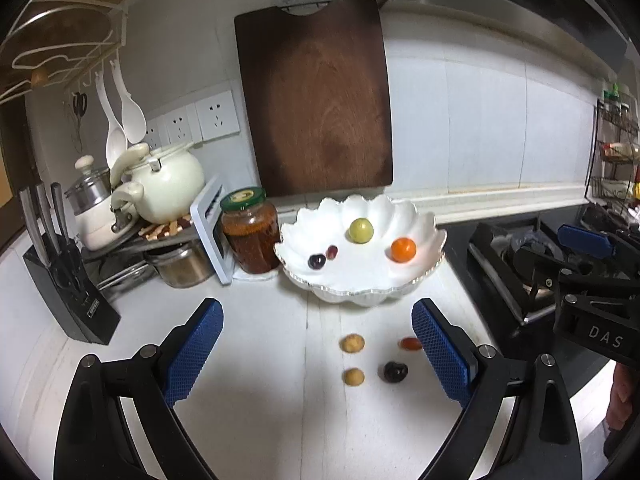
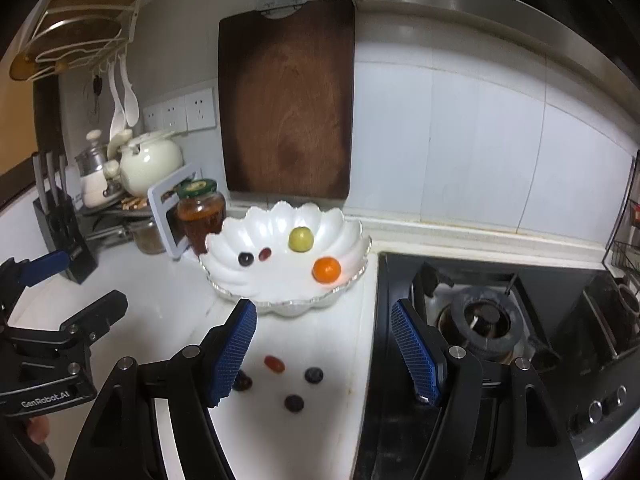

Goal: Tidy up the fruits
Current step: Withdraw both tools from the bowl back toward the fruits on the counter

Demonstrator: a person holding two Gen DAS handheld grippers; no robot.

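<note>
A white scalloped bowl [image 1: 416,216] [image 2: 232,248] on the white counter holds a green fruit [image 1: 361,230] [image 2: 300,239], an orange [image 1: 403,249] [image 2: 326,269], a dark cherry [image 1: 317,261] [image 2: 245,259] and a red grape [image 1: 331,252] [image 2: 264,254]. Loose on the counter in front lie two tan fruits [image 1: 352,343] [image 1: 353,377], a red fruit [image 1: 409,343] [image 2: 274,363] and dark fruits [image 1: 395,371] [image 2: 313,375] [image 2: 294,403] [image 2: 242,382]. My left gripper [image 1: 318,344] is open and empty above them. My right gripper [image 2: 324,350] is open and empty too.
A sauce jar [image 1: 251,236] stands left of the bowl, beside a white frame [image 1: 208,228], pots, a kettle [image 1: 168,184] and a knife block [image 1: 68,292]. A wooden cutting board [image 1: 316,96] leans on the wall. A gas stove [image 2: 488,320] lies right of the counter.
</note>
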